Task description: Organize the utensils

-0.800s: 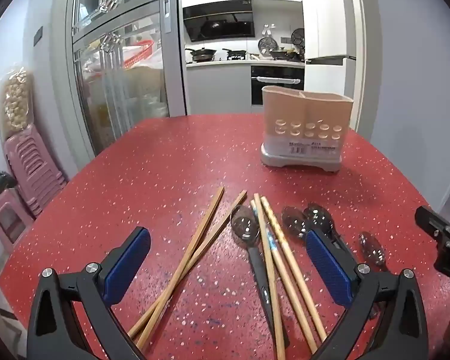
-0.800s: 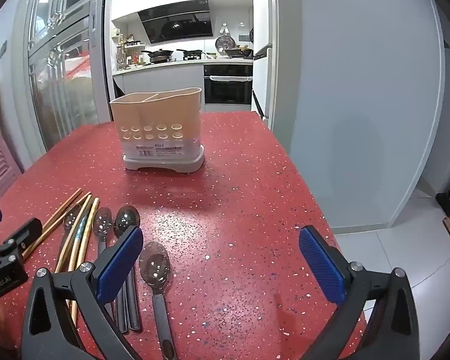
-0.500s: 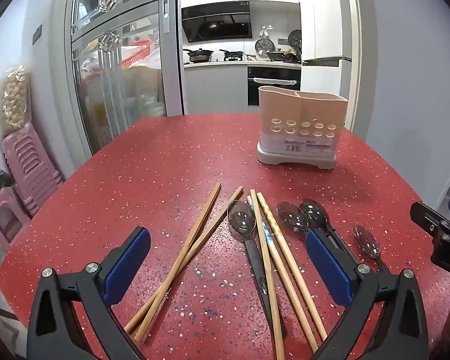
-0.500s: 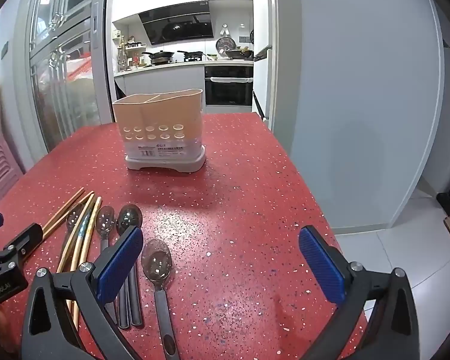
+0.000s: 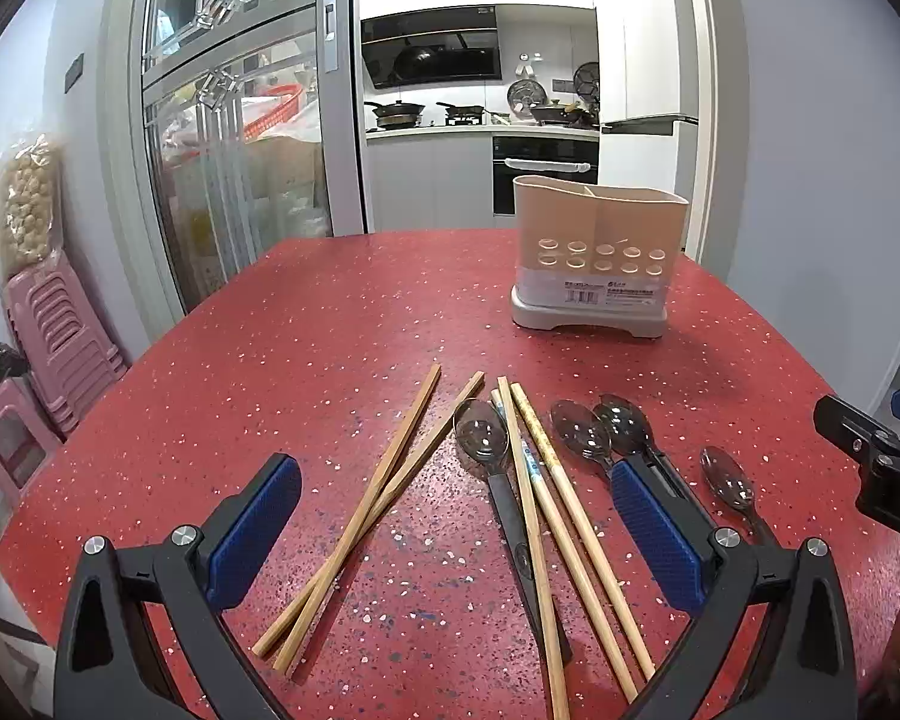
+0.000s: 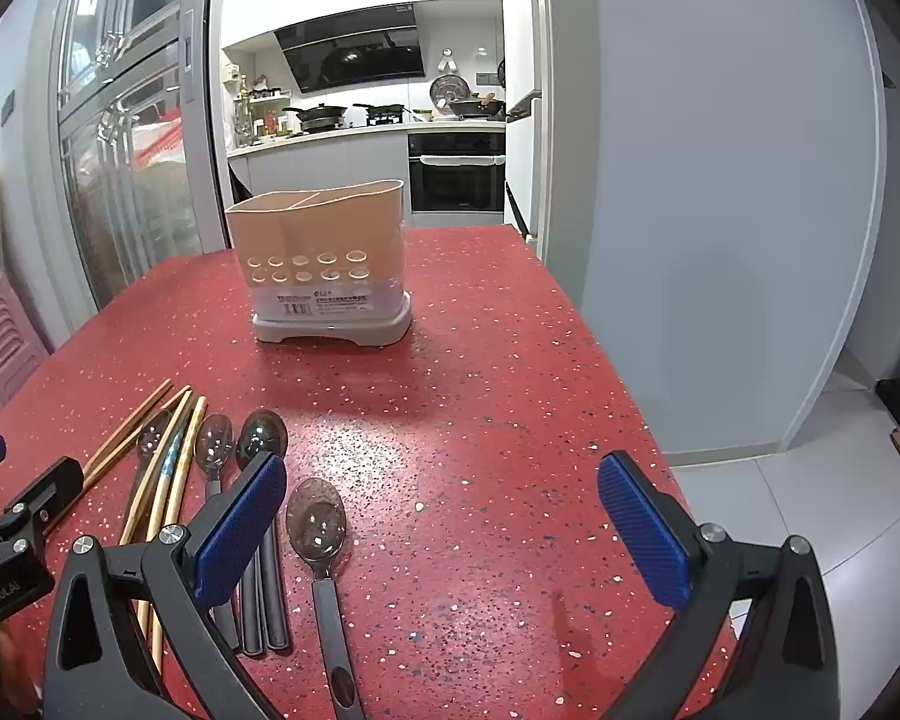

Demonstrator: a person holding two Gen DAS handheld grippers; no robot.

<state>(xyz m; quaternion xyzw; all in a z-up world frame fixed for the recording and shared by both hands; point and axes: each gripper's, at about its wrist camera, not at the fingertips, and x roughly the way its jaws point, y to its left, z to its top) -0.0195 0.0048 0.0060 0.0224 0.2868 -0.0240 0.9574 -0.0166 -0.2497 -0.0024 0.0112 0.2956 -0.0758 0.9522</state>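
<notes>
Right tool (image 6: 444, 525) wide open, empty, over red surface (image 6: 480, 420); spoons (image 6: 317, 525) & chopsticks (image 6: 168, 468) lower left, holder (image 6: 324, 264) beyond.

black tongs (image 5: 456, 531) – ribbed blue pads (image 5: 255, 531), silver screws – both hands

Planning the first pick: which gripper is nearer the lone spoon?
Right. The right gripper has the spoon just inside its left finger; the left gripper sits left of it, over the chopsticks.

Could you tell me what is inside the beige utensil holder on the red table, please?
Nothing rises above the utensil holder rim, and a divider splits it into compartments. Its walls hide the bottom, so I cannot tell whether anything short lies inside.
</notes>
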